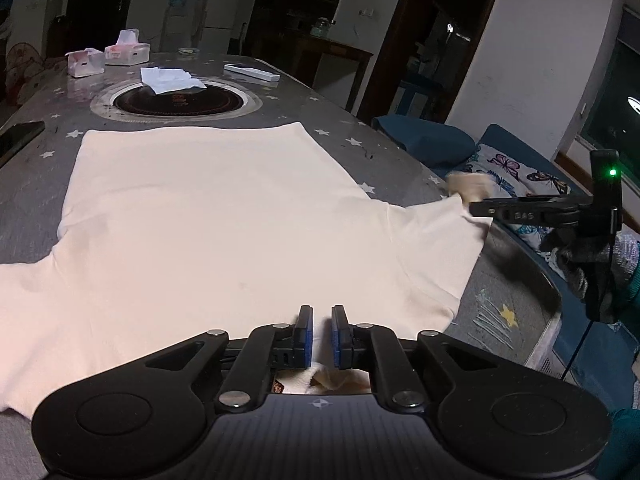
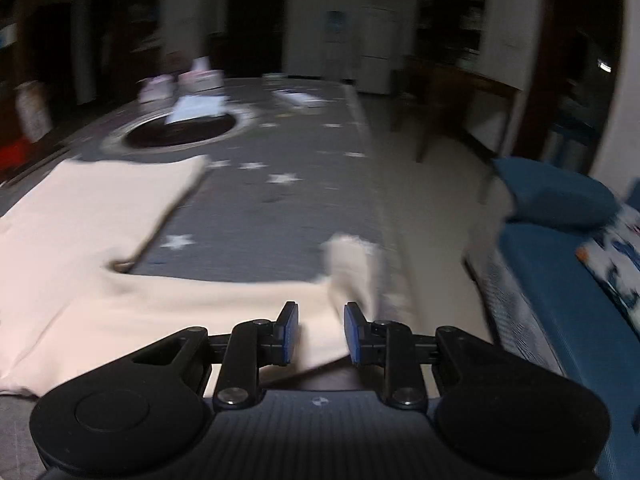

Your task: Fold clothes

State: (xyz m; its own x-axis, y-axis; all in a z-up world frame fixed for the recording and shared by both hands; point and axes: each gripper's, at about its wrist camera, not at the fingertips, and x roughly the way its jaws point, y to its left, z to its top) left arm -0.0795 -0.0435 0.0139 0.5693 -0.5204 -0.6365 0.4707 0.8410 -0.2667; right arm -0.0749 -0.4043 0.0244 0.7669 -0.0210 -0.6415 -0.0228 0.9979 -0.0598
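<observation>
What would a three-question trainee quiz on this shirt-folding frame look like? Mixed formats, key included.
1. True or false: the cream cotton T-shirt lies crumpled in a heap.
2. What overlaps the rim of the round black cooktop set into the table? A) crumpled white paper B) a red mug C) a folded towel
3. Fill in: the right gripper, pads apart, is at the end of one ___ of the shirt.

Key: 1 false, it is spread flat on the grey star-printed table cover; 2 A; 3 sleeve.
</observation>
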